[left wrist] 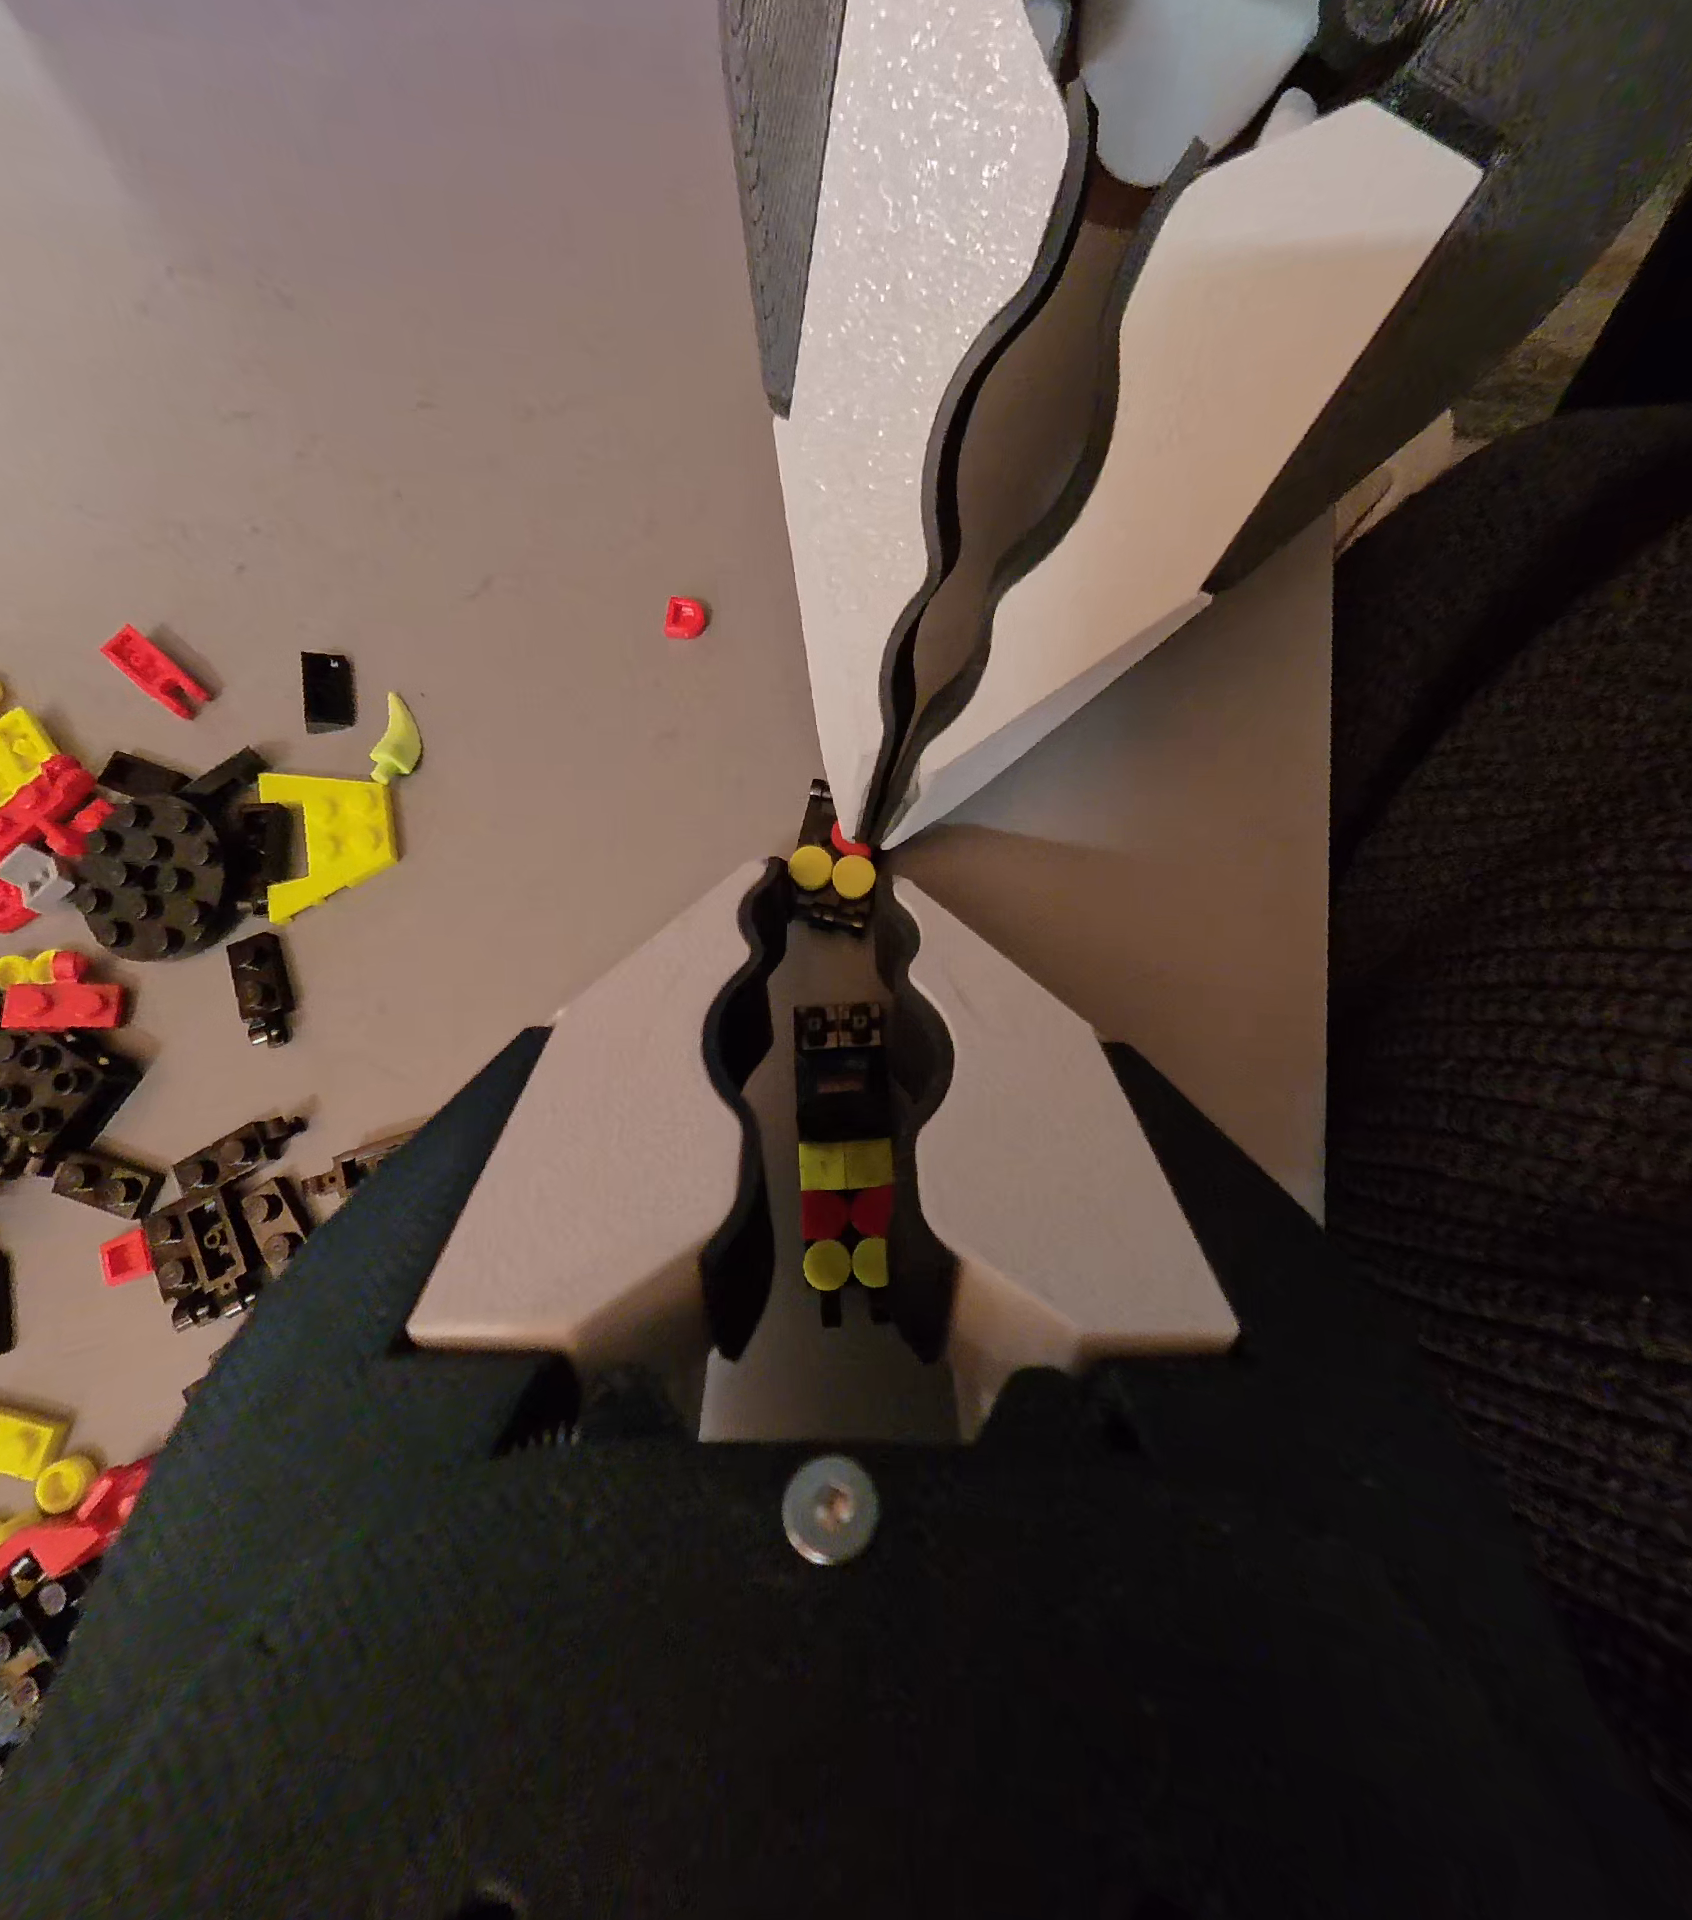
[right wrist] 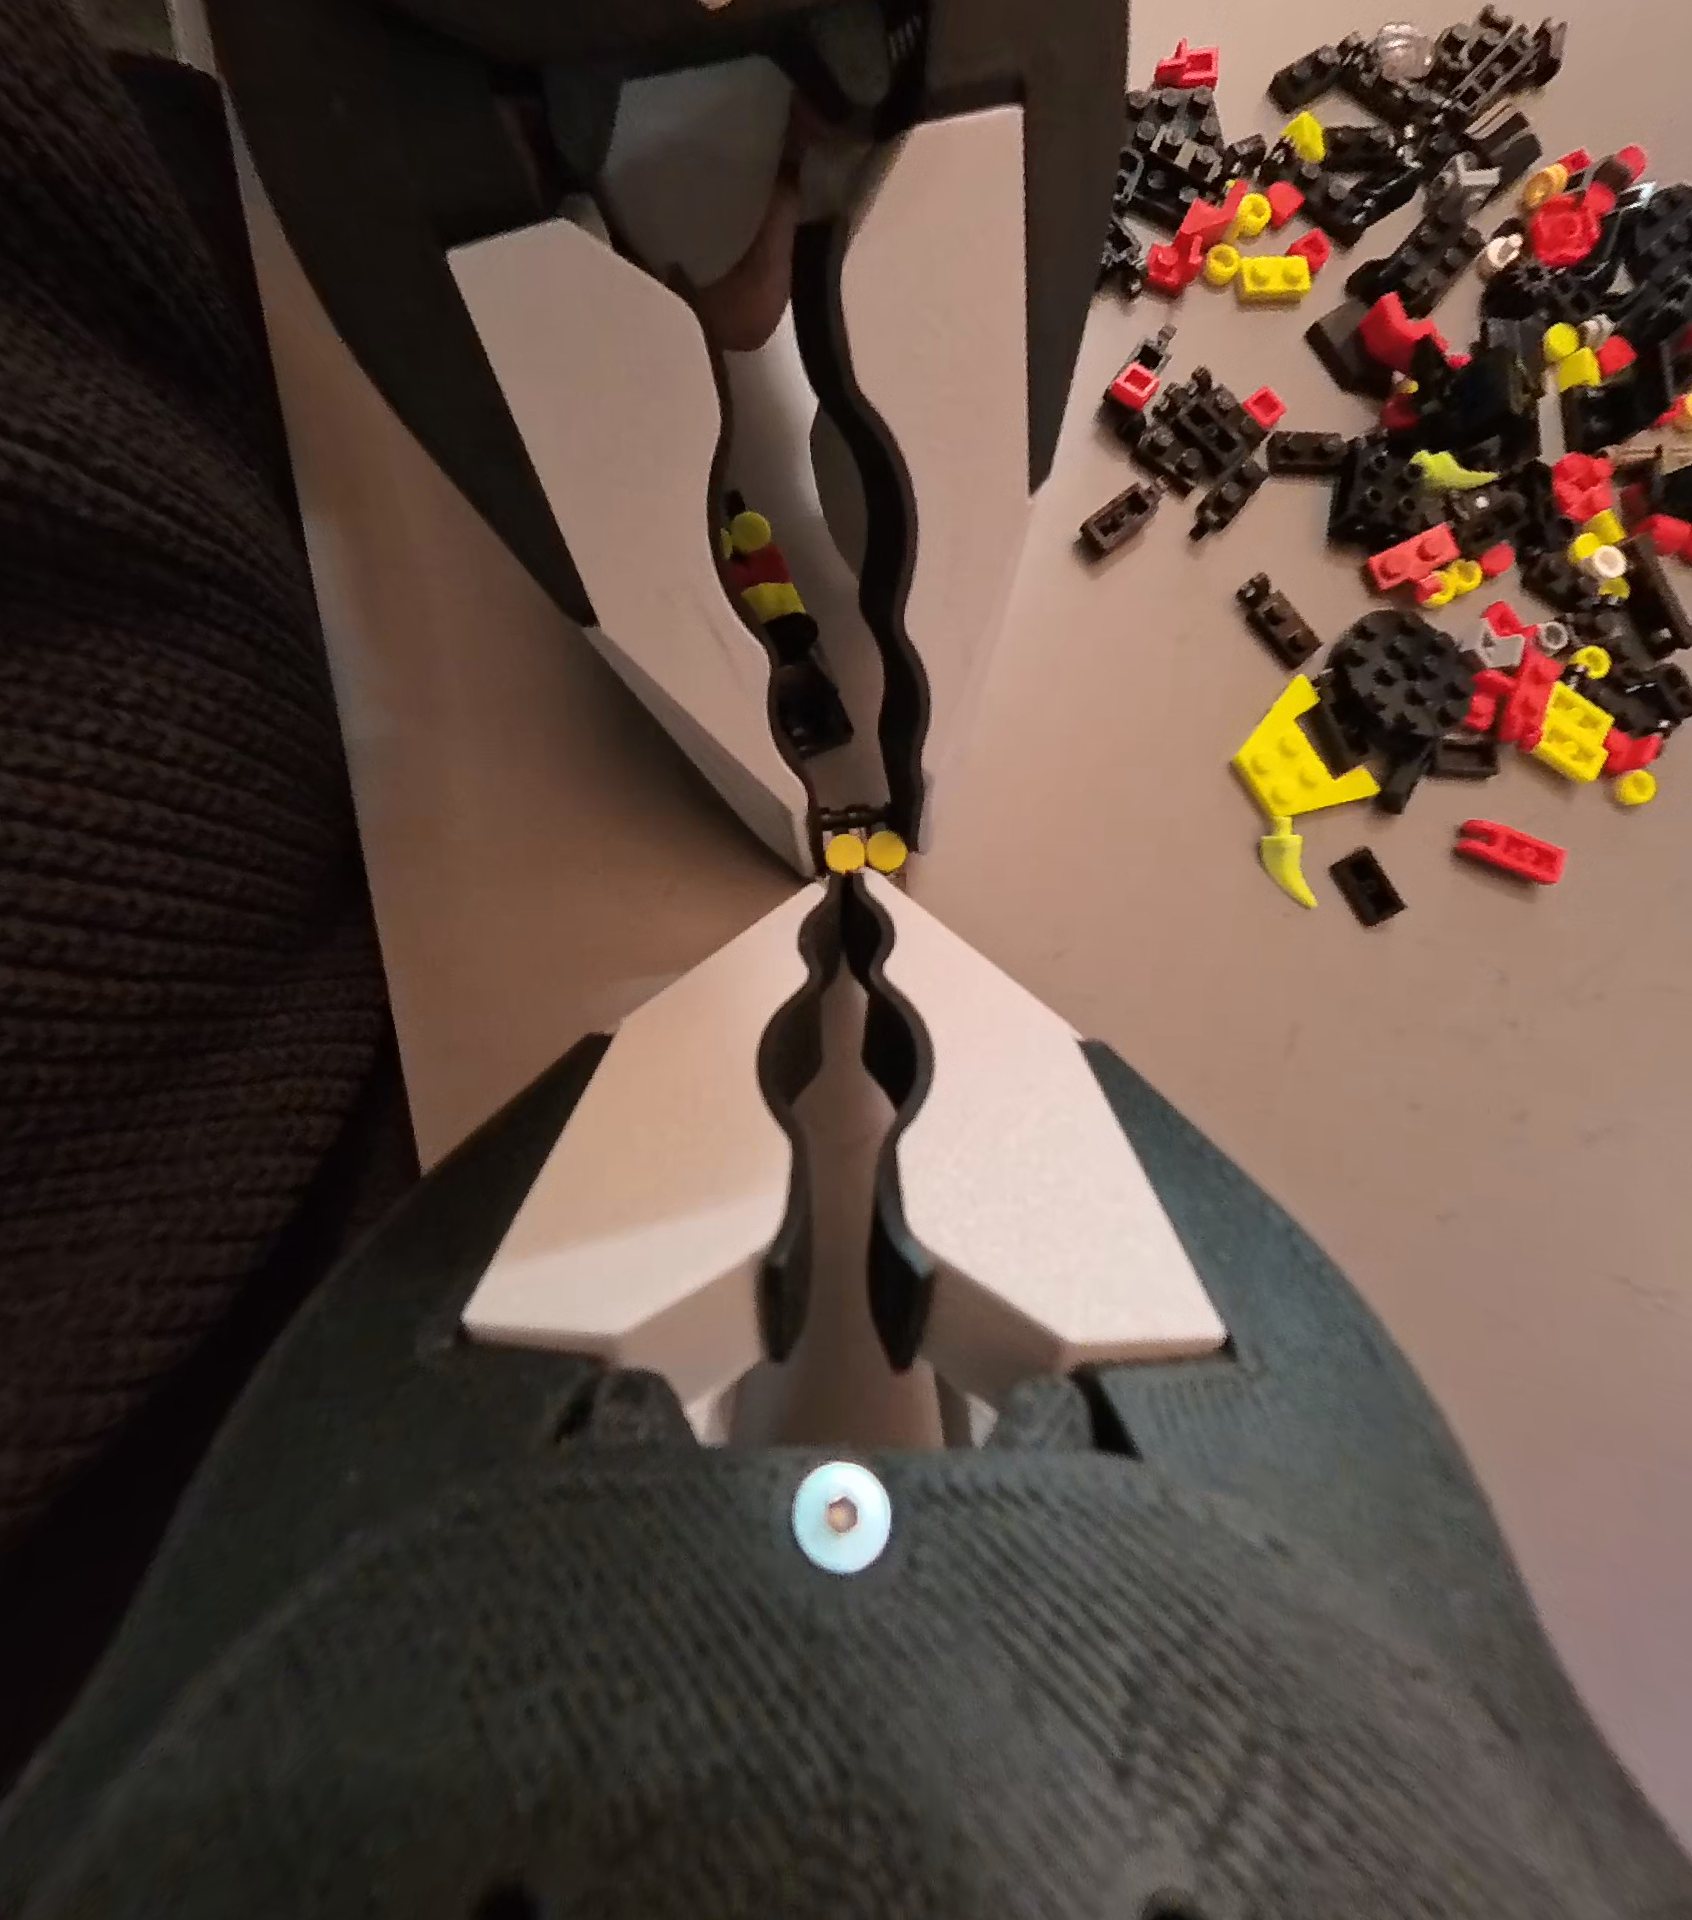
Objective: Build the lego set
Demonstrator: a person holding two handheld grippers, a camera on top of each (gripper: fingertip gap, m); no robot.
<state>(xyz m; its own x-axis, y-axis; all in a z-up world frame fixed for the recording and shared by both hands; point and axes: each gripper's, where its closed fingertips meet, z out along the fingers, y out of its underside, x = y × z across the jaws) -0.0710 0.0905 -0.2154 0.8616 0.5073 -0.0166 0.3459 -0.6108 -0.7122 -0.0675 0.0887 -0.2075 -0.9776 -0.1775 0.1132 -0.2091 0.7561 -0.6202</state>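
Observation:
My left gripper (left wrist: 829, 871) is shut on a small black lego assembly (left wrist: 831, 899) topped by two yellow round tiles (left wrist: 852, 876), held at its fingertips above the grey table (left wrist: 406, 364). A longer black, yellow and red section (left wrist: 844, 1153) shows between its fingers behind the tips; I cannot tell if the two are joined. My right gripper (right wrist: 847, 888) comes in tip to tip against it. In the left wrist view it (left wrist: 868, 828) is shut on a tiny red piece (left wrist: 842, 831) touching the assembly's top. The yellow tiles (right wrist: 865, 852) also show in the right wrist view.
A pile of loose black, red and yellow bricks (right wrist: 1496, 416) lies on the table beside the grippers, also in the left wrist view (left wrist: 42, 987). A yellow wedge plate (left wrist: 328, 842), a lime claw (left wrist: 397, 743), a black tile (left wrist: 328, 691) and a red piece (left wrist: 684, 618) lie apart. A dark knitted sleeve (right wrist: 94, 727) borders the table. Less than 4 cm separates the two grippers' tips.

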